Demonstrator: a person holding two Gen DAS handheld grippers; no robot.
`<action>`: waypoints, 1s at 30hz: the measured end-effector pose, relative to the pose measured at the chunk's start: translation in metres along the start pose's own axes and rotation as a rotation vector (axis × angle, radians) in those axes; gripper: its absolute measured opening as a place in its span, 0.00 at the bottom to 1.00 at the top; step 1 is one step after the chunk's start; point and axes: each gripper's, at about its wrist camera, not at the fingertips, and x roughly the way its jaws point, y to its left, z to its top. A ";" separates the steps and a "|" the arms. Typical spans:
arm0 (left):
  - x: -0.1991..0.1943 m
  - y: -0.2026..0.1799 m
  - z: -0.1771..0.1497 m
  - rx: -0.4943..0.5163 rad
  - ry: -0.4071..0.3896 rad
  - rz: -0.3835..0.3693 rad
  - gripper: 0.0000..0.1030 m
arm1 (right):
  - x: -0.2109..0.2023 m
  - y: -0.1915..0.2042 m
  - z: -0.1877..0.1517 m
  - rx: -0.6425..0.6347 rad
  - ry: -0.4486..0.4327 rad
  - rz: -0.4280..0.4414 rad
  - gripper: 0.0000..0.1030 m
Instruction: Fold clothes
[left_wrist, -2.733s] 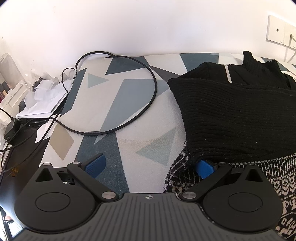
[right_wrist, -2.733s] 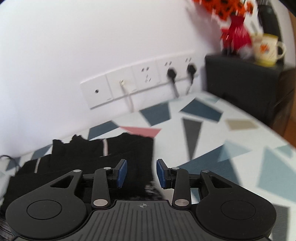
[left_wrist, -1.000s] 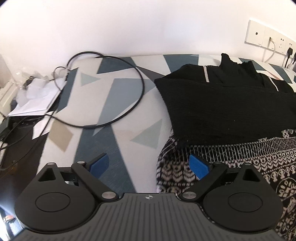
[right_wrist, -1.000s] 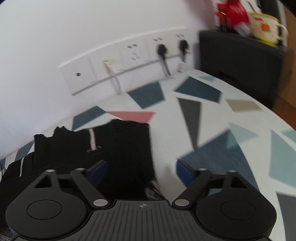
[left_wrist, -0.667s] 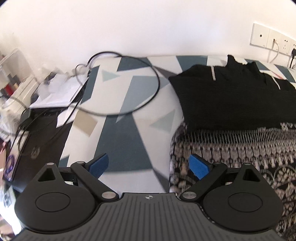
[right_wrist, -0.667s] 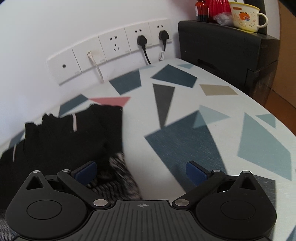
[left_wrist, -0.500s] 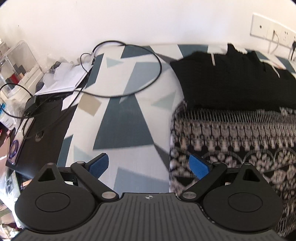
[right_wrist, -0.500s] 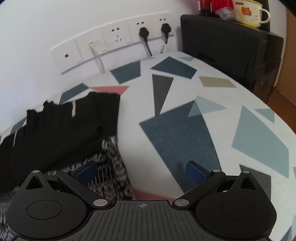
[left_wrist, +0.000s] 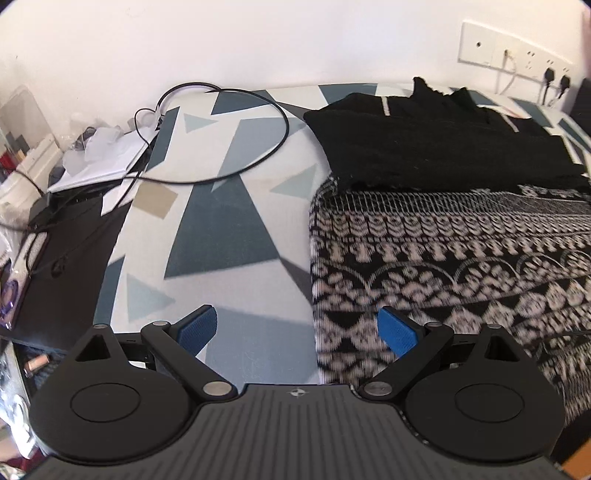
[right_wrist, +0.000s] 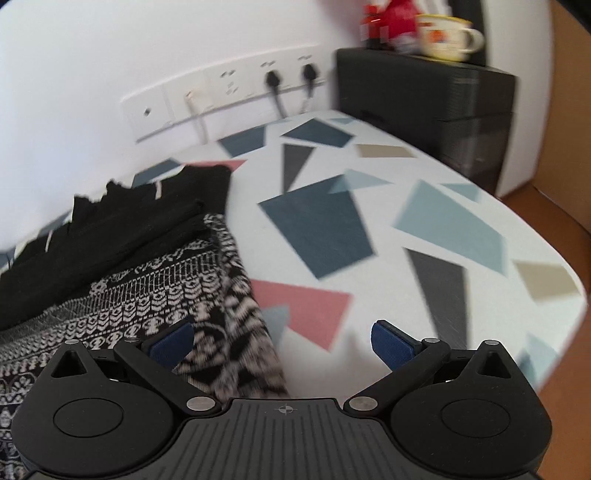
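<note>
A black-and-white patterned knit garment (left_wrist: 443, 258) lies on the table with its black top part (left_wrist: 424, 147) folded over at the far side. My left gripper (left_wrist: 297, 328) is open and empty, over the garment's near left edge, its right pad above the pattern. In the right wrist view the same garment (right_wrist: 155, 295) lies at the left. My right gripper (right_wrist: 282, 341) is open and empty above the garment's right edge, its left pad over the fabric, its right pad over bare cloth.
The table carries a geometric-print cloth (left_wrist: 221, 229). A black cable loop (left_wrist: 258, 110) lies at the back left beside papers and clutter (left_wrist: 99, 155). Wall sockets (right_wrist: 229, 92) are behind. A black cabinet (right_wrist: 424, 96) with a mug (right_wrist: 447, 37) stands at the right.
Both grippers opened and let the folded black part lie, then pulled back toward me. More of the patterned lower part now shows in both views.
</note>
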 end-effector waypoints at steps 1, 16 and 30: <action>-0.003 0.004 -0.008 0.004 -0.001 -0.014 0.93 | -0.008 -0.005 -0.004 0.012 -0.008 -0.005 0.99; -0.018 0.041 -0.063 -0.097 0.012 -0.232 0.77 | -0.078 -0.037 -0.068 0.037 -0.097 -0.098 0.88; -0.040 0.027 -0.082 -0.143 0.100 -0.304 0.76 | -0.081 -0.015 -0.072 -0.076 -0.127 0.021 0.85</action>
